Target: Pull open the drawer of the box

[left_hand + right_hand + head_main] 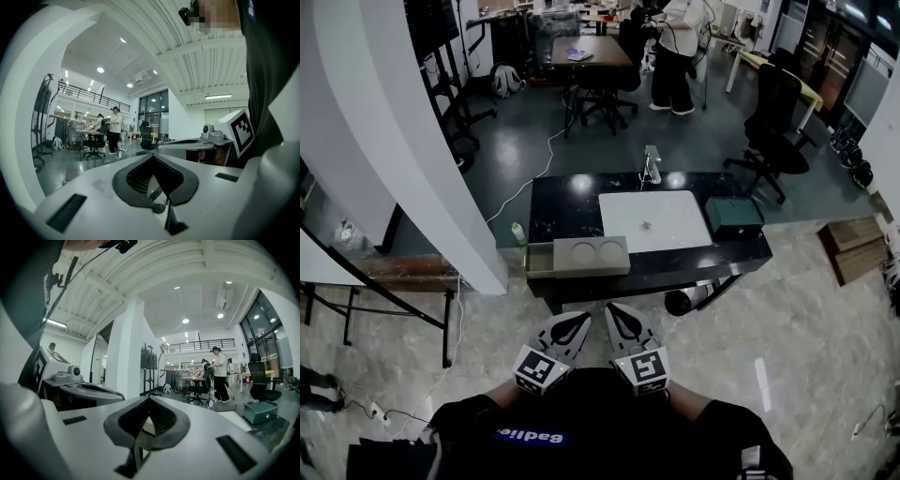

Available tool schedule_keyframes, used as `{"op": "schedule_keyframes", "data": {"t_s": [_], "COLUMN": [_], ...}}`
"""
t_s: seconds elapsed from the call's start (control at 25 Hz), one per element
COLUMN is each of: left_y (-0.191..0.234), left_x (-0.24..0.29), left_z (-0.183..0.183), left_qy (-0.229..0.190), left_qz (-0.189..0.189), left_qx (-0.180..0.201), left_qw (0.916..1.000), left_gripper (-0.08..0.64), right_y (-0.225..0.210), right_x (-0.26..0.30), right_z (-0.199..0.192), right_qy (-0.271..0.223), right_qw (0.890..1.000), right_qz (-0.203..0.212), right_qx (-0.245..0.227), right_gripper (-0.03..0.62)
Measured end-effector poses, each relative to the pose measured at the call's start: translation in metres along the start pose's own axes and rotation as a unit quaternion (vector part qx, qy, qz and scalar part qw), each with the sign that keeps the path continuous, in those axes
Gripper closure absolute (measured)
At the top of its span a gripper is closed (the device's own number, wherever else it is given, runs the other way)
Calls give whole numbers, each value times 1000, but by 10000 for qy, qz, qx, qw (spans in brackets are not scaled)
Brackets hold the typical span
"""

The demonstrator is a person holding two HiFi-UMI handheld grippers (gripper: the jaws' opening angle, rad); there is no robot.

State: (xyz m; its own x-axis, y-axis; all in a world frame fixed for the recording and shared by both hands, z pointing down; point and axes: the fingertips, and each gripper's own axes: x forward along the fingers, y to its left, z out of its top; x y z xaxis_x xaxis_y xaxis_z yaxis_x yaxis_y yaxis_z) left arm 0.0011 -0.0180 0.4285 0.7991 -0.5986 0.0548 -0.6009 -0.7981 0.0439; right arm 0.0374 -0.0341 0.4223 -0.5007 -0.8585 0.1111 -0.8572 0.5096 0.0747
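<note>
The table (567, 208) is glossy black, and the mat (654, 220) on it is plain white. One box (591, 255) is grey, the other box (733, 217) dark teal. The left gripper (577, 321) and right gripper (617, 313) are pale grey (black-lined inside), with black-and-white square markers.

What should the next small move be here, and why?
Probably step toward the table and reach toward the grey box at its near edge. The left gripper and right gripper sit close to the body, jaws together and empty, short of it.
</note>
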Motion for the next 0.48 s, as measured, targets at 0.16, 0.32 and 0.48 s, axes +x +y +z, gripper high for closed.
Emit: {"op": "schedule_keyframes", "data": {"t_s": [0.16,0.32,0.48], "left_y": [0,0,0], "left_x": [-3,-5,-5], "left_z": [-1,1,0], "left_qy": [11,8,2], "left_qz": [24,35,57], "left_qx": [-39,-43,-29], "left_qw": [10000,10000,10000], "left_gripper": [560,560,560], "right_y": [3,4,4], "right_x": [-1,-1,-1], "right_z": [0,1,0], "right_qy": [65,71,102], "right_qw": [10000,10000,9999], "right_qz": [19,37,39], "right_qx": [24,20,9], "right_gripper": [592,592,592]}}
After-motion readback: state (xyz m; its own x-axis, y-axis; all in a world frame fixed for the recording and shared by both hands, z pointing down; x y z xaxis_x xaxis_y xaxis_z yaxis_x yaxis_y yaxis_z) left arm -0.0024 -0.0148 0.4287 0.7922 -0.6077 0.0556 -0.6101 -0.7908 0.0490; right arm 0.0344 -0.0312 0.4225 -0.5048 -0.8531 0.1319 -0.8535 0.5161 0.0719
